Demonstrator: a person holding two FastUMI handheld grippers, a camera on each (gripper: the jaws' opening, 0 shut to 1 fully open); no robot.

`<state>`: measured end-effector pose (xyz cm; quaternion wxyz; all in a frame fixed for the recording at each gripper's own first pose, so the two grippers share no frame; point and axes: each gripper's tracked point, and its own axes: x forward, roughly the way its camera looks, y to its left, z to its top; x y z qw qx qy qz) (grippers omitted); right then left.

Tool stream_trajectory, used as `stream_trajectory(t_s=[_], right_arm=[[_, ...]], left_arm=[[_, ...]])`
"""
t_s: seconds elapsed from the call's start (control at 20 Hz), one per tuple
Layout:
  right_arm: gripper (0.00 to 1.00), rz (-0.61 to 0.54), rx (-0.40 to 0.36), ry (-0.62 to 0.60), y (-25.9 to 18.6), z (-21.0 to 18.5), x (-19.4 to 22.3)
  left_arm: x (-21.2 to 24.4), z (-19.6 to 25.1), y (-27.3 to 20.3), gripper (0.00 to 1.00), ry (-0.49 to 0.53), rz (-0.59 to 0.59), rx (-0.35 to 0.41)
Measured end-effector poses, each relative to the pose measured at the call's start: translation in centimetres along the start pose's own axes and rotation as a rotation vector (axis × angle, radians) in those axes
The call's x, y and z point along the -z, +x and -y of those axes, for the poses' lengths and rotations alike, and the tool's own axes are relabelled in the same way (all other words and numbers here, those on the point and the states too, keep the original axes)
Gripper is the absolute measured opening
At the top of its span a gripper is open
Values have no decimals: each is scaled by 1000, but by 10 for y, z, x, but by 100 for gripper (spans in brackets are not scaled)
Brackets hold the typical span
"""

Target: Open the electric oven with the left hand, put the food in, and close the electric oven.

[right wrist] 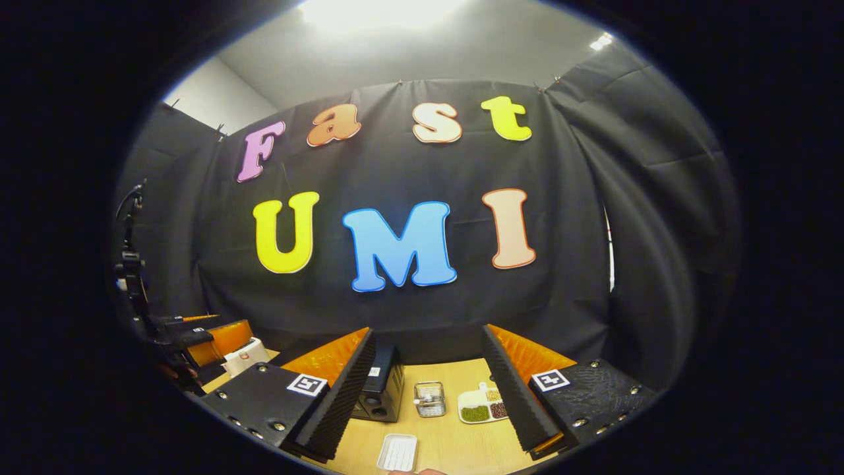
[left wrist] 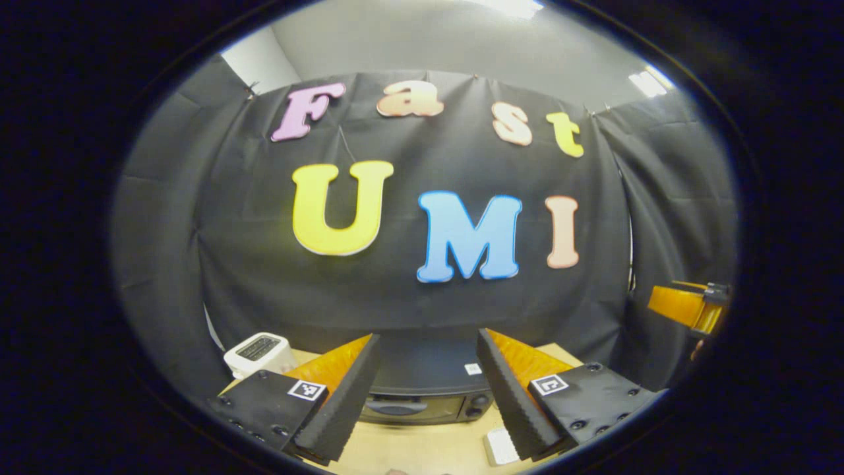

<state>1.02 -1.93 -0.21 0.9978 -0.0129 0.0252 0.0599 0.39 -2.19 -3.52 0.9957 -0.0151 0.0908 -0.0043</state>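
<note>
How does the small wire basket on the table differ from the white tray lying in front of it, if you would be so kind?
The wire basket is see-through metal mesh with raised sides, while the white tray is opaque, shallow and ribbed inside. The wire basket sits farther back on the table, level with the black oven; the white tray lies nearer the right gripper. The wire basket looks smaller than the white tray. Both are rectangular and rest flat on the wood.

The left gripper [left wrist: 427, 396] is held with jaws wide apart above the wooden table [left wrist: 422, 448]; the closed electric oven [left wrist: 422, 402] is seen between them.
</note>
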Motion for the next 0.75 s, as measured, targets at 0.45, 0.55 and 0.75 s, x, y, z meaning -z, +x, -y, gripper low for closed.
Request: stream_trajectory(t_s=[0.45, 0.55, 0.75], right_arm=[[97, 4, -81, 4, -4, -31, -20], [97, 21, -47, -9, -5, -32, -25], [98, 44, -20, -26, -13, -43, -34]], left_arm=[[-23, -5, -33, 97, -23, 1, -54], [-31, -5, -35, 93, -38, 13, -34], [-36, -20, -39, 100, -61, 17, -1]])
